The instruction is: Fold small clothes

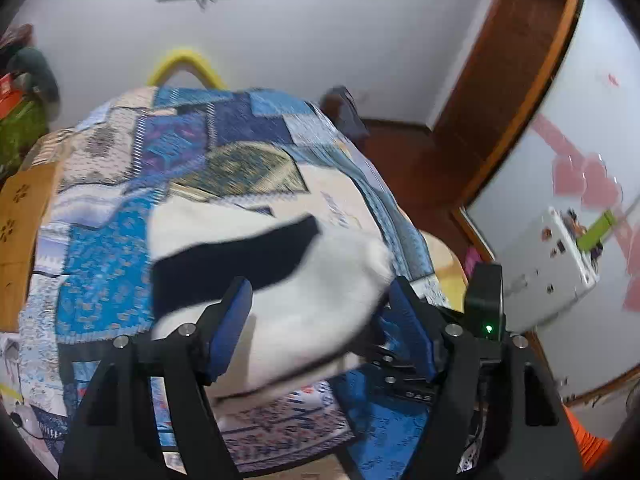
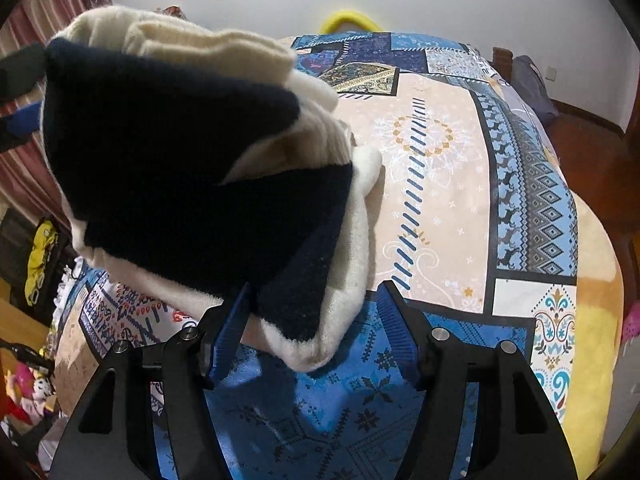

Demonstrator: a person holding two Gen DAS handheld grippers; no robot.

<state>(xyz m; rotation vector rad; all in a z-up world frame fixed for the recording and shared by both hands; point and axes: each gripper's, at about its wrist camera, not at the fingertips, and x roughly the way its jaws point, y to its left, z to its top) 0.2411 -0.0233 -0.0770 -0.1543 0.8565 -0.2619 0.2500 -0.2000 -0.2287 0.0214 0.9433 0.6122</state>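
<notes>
A small knit garment (image 1: 280, 320), cream with navy bands, lies blurred on the patchwork bedspread (image 1: 108, 264). It reaches in between the blue pads of my left gripper (image 1: 320, 286), whose jaws stand wide and do not press the cloth. In the right wrist view the same garment (image 2: 172, 152) is bunched and raised at the left. One of its corners hangs between the jaws of my right gripper (image 2: 316, 288). The left pad (image 2: 232, 332) touches that cloth, and a strip of bedspread (image 2: 432, 184) shows before the right pad. The right gripper's black housing (image 1: 484, 300) sits just right of my left gripper.
The bed fills both views, with a yellow curved object (image 2: 348, 20) at its far end. A wooden board (image 1: 20, 232) stands at the bed's left. Brown floor and a wooden door frame (image 1: 516, 92) lie to the right. Toys and bags (image 2: 36, 264) crowd the floor at left.
</notes>
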